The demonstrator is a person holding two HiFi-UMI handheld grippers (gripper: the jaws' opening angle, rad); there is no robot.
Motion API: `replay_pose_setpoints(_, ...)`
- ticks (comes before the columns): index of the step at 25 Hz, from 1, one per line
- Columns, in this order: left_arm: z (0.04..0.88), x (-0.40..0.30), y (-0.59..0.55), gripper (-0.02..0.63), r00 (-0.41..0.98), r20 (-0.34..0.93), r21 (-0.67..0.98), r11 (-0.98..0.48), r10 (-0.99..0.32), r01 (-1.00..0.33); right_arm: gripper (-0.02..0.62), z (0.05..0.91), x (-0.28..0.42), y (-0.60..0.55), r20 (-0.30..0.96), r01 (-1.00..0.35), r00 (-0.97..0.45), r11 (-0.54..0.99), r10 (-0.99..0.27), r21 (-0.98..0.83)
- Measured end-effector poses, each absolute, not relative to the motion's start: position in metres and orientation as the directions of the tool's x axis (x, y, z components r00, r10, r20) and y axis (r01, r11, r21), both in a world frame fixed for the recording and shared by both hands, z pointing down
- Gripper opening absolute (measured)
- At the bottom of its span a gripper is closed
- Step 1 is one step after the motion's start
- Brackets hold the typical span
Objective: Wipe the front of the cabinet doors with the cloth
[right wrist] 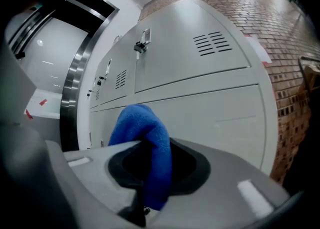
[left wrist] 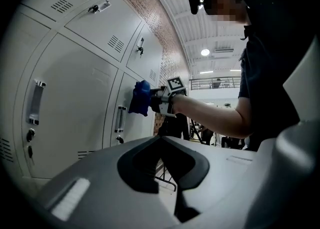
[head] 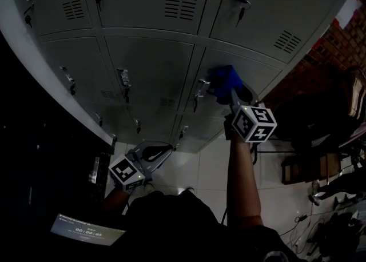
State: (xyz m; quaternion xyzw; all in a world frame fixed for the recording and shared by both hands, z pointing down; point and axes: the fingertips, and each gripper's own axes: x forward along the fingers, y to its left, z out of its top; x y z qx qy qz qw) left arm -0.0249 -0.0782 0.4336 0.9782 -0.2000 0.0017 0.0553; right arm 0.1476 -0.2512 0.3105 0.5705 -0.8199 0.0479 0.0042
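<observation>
Right claw (right wrist: 149,180) clamps the blue cloth (right wrist: 142,128) against a cabinet door (right wrist: 220,118); left claw (left wrist: 167,165) is closed, empty.

A pale, glossy tiled floor (head: 209,166) carries the grey locker cabinet (head: 154,66); right of the cabinet, well clear of it, loose cables (head: 297,219) lie on the tiles

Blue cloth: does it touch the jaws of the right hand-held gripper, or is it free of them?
Touching. The right gripper view shows the blue cloth pinched between the closed jaws of the right hand-held gripper.
</observation>
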Motion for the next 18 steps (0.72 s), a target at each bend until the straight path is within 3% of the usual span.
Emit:
replay_pose_setpoints(8,0.442,-0.048,-0.08,0.003,0.906,0.023,0.122,-0.898,-0.423,-0.422,0.069,0.341,0.085,-0.283,0.129,-0.915,-0.401,0.402,-0.907,-0.024)
replay_pose_setpoints(18,0.443,-0.046,-0.086,0.003,0.914,0.025,0.129,-0.906,-0.404,-0.404,0.069,0.344,0.105,-0.282,0.131,-0.929,-0.369,0.37,-0.92,-0.022)
